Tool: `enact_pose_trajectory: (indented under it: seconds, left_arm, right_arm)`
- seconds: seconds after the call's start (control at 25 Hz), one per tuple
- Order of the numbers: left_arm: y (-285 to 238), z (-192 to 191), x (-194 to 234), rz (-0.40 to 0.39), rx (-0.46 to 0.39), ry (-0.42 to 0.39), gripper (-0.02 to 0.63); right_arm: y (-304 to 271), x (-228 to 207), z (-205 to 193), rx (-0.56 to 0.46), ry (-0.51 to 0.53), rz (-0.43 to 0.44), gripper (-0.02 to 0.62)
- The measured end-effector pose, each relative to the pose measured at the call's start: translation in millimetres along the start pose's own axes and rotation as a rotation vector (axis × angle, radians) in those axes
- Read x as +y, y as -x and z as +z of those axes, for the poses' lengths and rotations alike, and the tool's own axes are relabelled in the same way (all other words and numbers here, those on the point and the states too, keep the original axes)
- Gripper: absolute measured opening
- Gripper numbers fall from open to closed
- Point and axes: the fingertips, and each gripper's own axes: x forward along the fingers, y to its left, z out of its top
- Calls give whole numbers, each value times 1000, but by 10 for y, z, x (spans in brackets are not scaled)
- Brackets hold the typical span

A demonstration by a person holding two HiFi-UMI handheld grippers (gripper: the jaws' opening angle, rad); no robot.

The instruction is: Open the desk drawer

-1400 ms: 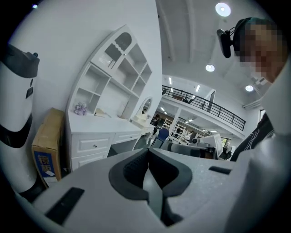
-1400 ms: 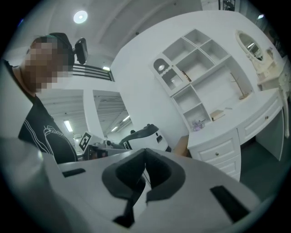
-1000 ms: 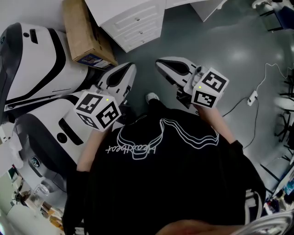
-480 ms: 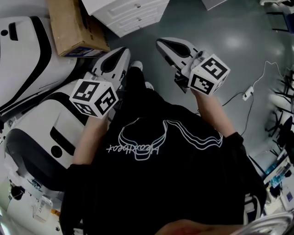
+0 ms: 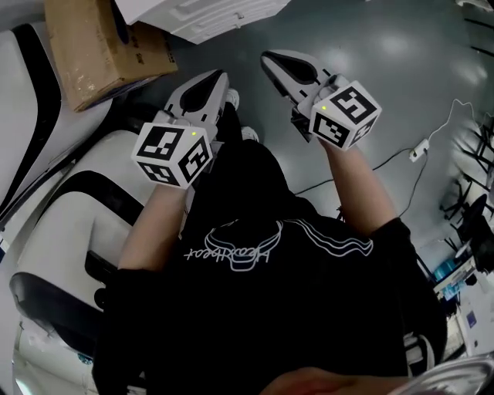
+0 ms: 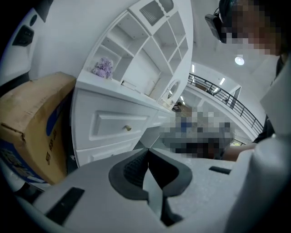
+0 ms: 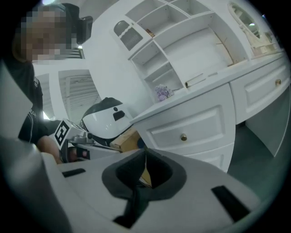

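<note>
Head view: the left gripper (image 5: pixel 216 79) and the right gripper (image 5: pixel 270 60) are held side by side over the grey floor (image 5: pixel 386 69). Both point toward the white desk (image 5: pixel 208 17) at the top edge, well apart from it. A cardboard box (image 5: pixel 93 50) lies left of the desk; its dark print is too small to read. The white script on the person's black shirt (image 5: pixel 255 308) is upside down and not legible.

Left gripper view: the left gripper (image 6: pixel 148 151) is clenched, jaws pressed together on nothing. Beyond it is the drawer (image 6: pixel 109 123), a white panelled front with a small brass knob (image 6: pixel 128 128). It sits flush under the tabletop (image 6: pixel 113 91), fully closed. The box's blue print is blurred.

Right gripper view: the right gripper (image 7: pixel 145 153) is likewise clenched and empty. The drawer (image 7: pixel 200 123) is closed, well ahead, and purple flowers (image 7: pixel 163 93) stand on the tabletop above it.
</note>
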Motion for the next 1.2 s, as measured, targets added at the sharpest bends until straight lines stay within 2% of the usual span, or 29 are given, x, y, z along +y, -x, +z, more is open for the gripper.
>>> enact_pose_trajectory:
  seconds: [0.2, 0.44, 0.64, 0.8, 0.96, 1.2]
  left_arm:
    - [-241, -365, 350, 21, 36, 42, 5]
    - [-385, -714, 721, 24, 41, 42, 5]
    - [-559, -823, 948, 43, 40, 16, 5]
    - [-651, -908, 1054, 59, 46, 17, 5]
    - [-710, -1041, 1164, 77, 49, 25, 5]
    - [-780, -1235, 1312, 96, 57, 28, 5]
  right_arm:
    - [-313, -362, -374, 48, 23, -39, 5]
    - [-710, -706, -820, 90, 45, -98, 61]
    - [-1006, -1079, -1073, 108, 72, -159, 126]
    - [-1202, -1396, -1263, 148, 129, -232, 145]
    - [-1409, -1722, -1429, 176, 122, -301, 167]
    - [-1641, -2037, -1611, 223, 161, -355, 183]
